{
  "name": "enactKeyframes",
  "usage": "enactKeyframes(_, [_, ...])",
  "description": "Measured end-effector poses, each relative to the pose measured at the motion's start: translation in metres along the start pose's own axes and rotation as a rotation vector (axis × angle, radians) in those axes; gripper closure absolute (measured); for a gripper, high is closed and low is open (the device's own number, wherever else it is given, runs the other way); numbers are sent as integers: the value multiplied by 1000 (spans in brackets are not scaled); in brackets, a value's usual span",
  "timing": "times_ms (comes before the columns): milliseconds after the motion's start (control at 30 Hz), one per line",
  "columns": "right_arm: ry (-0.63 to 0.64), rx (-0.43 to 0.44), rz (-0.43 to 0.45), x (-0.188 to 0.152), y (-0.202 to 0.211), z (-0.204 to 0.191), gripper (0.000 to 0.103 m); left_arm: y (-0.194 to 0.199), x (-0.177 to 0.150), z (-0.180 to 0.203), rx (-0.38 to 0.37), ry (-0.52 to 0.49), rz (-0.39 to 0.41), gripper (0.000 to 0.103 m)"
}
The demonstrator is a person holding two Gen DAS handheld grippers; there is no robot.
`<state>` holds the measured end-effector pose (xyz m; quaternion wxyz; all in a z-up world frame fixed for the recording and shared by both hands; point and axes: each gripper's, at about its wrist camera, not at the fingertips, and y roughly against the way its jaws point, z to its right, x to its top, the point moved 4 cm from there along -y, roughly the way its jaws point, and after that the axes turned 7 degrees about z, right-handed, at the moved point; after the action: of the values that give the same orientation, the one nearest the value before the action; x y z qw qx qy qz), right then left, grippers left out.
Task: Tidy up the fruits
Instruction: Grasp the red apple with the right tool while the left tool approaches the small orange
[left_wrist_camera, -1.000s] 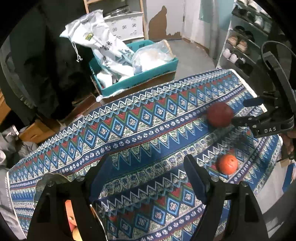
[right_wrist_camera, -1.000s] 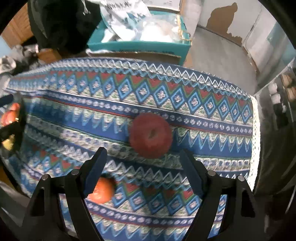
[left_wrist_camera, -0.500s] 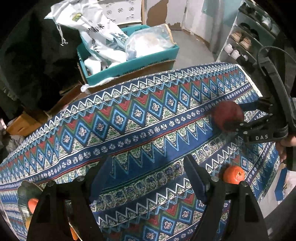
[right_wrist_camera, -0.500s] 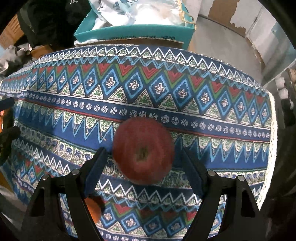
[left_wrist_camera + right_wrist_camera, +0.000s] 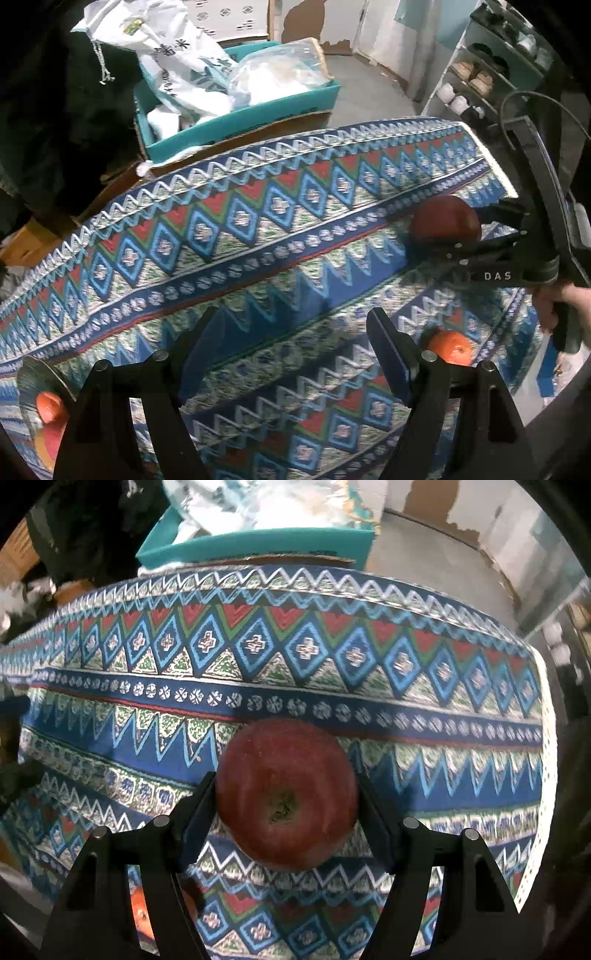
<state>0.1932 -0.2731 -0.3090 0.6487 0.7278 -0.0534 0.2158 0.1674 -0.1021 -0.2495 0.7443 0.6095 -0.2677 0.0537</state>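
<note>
1. Our right hand-held gripper (image 5: 286, 805) has its two fingers pressed against either side of the apple (image 5: 286, 794), grasping it, stem end toward the camera.
2. In the left wrist view the same apple (image 5: 445, 219) sits near the bench's right end, between the fingers of the right hand-held gripper (image 5: 458, 230), low over the patterned cloth (image 5: 258, 229); we cannot tell whether it touches the cloth.
3. Our left hand-held gripper (image 5: 295, 354) is released, its fingers spread wide over the cloth with nothing between them.
4. An orange (image 5: 450, 347) lies on the cloth nearer us than the apple, just beside the left gripper's right finger in that view; the right wrist view shows it partly hidden behind the right gripper's left finger (image 5: 142, 912).
5. At the left wrist view's lower left edge, a plate (image 5: 40, 373) holds more orange fruit (image 5: 50, 406), mostly hidden by the gripper.
6. Beyond the bench stands a teal box (image 5: 240, 122) holding bags (image 5: 177, 62).
</note>
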Motion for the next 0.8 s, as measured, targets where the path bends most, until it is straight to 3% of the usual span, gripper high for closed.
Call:
enactKeyframes(367, [-64,-39,42,-59,69,26,31,1,-13,68,-71,-103,-19,22])
enactKeyframes(800, [-150,-38,58,-88,86,34,31,-14,-39,111,-134,-129,-74,22])
